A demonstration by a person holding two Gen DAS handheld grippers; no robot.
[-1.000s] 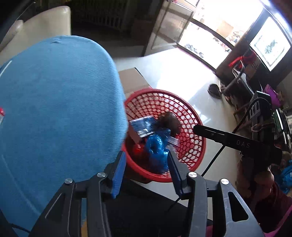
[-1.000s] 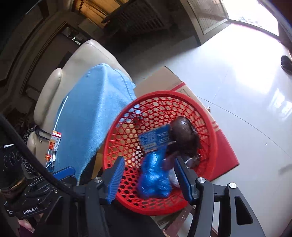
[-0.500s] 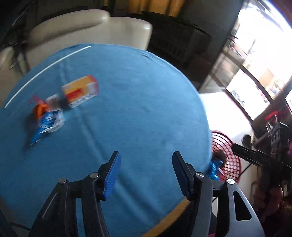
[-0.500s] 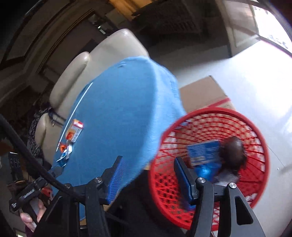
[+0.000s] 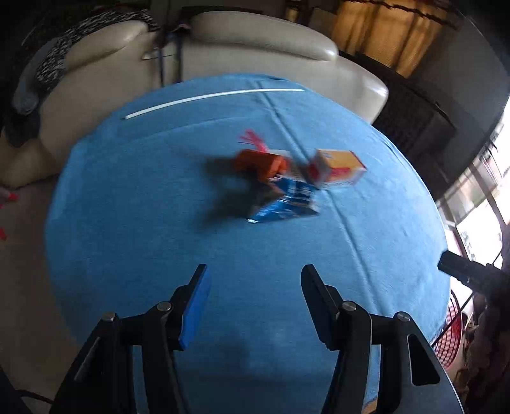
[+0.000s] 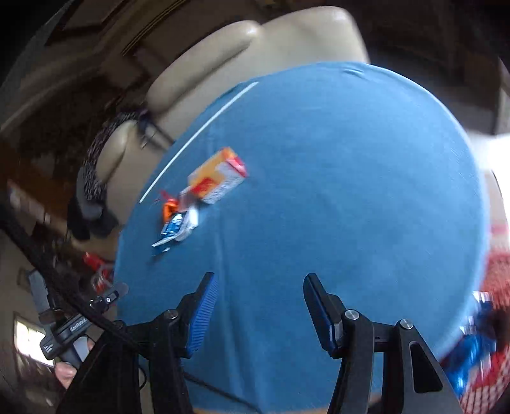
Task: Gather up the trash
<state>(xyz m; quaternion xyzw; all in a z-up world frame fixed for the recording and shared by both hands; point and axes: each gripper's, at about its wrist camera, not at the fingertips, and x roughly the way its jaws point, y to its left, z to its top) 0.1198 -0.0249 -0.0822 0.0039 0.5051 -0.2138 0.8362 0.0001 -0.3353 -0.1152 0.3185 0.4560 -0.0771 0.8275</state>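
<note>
Both grippers hang empty over the blue table [image 5: 127, 223], left gripper [image 5: 255, 296] and right gripper [image 6: 259, 302] with jaws apart. The trash cluster, orange-and-white carton [image 5: 338, 168] touching a blue wrapper [image 5: 287, 203], lies mid-table. Best straddle one piece squarely, then carry it to the red basket [image 6: 491, 286] beside the table.

Cream leather sofa [image 5: 255, 41] behind blue-clothed round table [image 5: 127, 223], amber curtains [image 5: 382, 28], bright window [image 5: 478, 223] at right
</note>
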